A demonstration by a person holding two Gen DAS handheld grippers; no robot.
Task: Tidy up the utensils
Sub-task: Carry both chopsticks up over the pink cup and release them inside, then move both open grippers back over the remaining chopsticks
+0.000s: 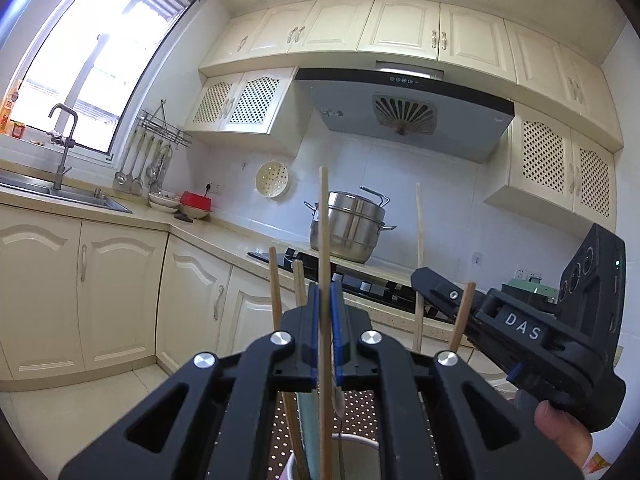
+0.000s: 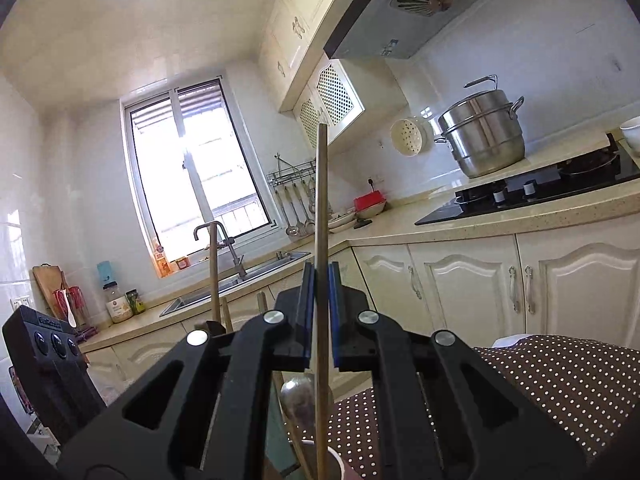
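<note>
My left gripper [image 1: 325,292] is shut on an upright wooden chopstick [image 1: 323,220]. The stick's lower end reaches down into a white cup [image 1: 360,450] below the jaws. Several other chopsticks [image 1: 274,292] stand in that cup, beside a teal flat piece [image 1: 310,428]. My right gripper [image 2: 321,276] is shut on its own upright chopstick [image 2: 321,184], above the cup rim [image 2: 335,456] and a metal spoon [image 2: 298,400]. In the left wrist view the right gripper [image 1: 430,286] comes in from the right, holding that chopstick [image 1: 419,232].
The cup stands on a brown polka-dot cloth [image 2: 540,380]. Behind are a counter with a black hob [image 2: 540,188], a steel steamer pot [image 1: 352,224] and a sink with a tap [image 1: 64,192]. A person's finger [image 1: 560,426] grips the right tool.
</note>
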